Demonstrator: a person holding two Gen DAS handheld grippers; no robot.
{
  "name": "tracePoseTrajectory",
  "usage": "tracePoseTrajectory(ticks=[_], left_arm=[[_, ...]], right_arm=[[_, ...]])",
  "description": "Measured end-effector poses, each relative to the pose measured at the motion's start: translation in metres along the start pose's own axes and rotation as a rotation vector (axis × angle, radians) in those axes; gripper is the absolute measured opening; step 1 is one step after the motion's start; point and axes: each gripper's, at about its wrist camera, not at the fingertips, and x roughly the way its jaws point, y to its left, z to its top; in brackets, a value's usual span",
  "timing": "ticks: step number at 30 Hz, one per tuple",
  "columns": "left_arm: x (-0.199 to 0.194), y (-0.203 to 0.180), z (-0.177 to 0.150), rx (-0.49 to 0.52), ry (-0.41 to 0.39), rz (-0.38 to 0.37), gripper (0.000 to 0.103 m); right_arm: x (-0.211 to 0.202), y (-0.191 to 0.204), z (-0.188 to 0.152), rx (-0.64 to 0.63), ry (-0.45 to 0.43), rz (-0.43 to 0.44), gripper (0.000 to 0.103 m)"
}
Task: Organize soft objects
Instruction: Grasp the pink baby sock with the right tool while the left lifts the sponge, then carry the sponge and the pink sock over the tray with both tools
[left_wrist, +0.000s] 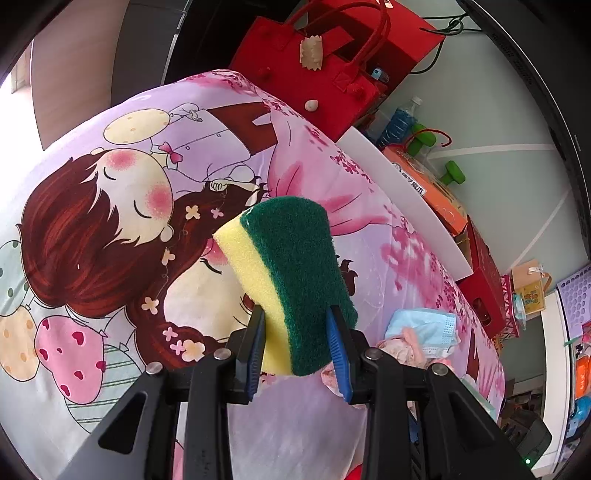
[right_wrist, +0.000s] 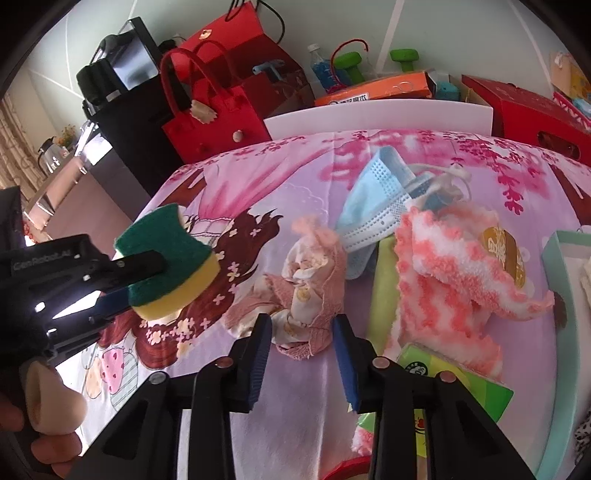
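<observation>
My left gripper (left_wrist: 297, 332) is shut on a green and yellow sponge (left_wrist: 288, 273) and holds it above the pink cartoon-print cloth (left_wrist: 110, 221). The sponge also shows in the right wrist view (right_wrist: 166, 258), held at the left. My right gripper (right_wrist: 303, 336) is open, its fingers on either side of a crumpled pink and white cloth (right_wrist: 310, 284) without touching it. A blue face mask (right_wrist: 376, 206) and a pink and white fluffy towel (right_wrist: 454, 277) lie just beyond. The mask also shows in the left wrist view (left_wrist: 424, 328).
A red felt bag (right_wrist: 210, 122) and a white board (right_wrist: 376, 114) stand at the cloth's far edge. Orange and red boxes (right_wrist: 373, 92), green dumbbells (right_wrist: 351, 62) and a bottle lie behind. A green packet (right_wrist: 443, 387) and a teal box (right_wrist: 561, 266) sit at the right.
</observation>
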Motion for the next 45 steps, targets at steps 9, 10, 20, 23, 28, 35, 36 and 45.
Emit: tracePoseTrajectory(ticks=[9, 10, 20, 23, 28, 35, 36, 45], left_arm=[[0.0, -0.005, 0.0, 0.013, -0.001, 0.003, 0.034], [-0.001, -0.006, 0.0, 0.016, -0.004, 0.003, 0.034], [-0.023, -0.018, 0.005, 0.058, -0.067, -0.015, 0.034], [-0.032, -0.024, 0.006, 0.079, -0.089, -0.021, 0.034], [-0.045, -0.034, 0.006, 0.103, -0.12, -0.028, 0.034], [-0.065, -0.052, 0.004, 0.15, -0.174, -0.045, 0.034], [-0.067, -0.056, 0.003, 0.159, -0.178, -0.049, 0.034], [-0.074, -0.095, -0.014, 0.265, -0.195, -0.083, 0.034]], right_arm=[[0.002, -0.008, 0.0, 0.03, -0.005, -0.027, 0.011], [0.001, -0.009, 0.0, 0.036, -0.009, -0.022, 0.01], [-0.023, -0.014, 0.004, 0.063, -0.062, 0.021, 0.008], [-0.036, -0.013, 0.007, 0.058, -0.094, 0.035, 0.006], [-0.06, -0.009, 0.01, 0.037, -0.155, 0.06, 0.005], [-0.09, -0.009, 0.012, 0.032, -0.23, 0.082, 0.005], [-0.094, -0.011, 0.012, 0.036, -0.238, 0.08, 0.005], [-0.123, -0.046, 0.01, 0.11, -0.302, 0.031, 0.005]])
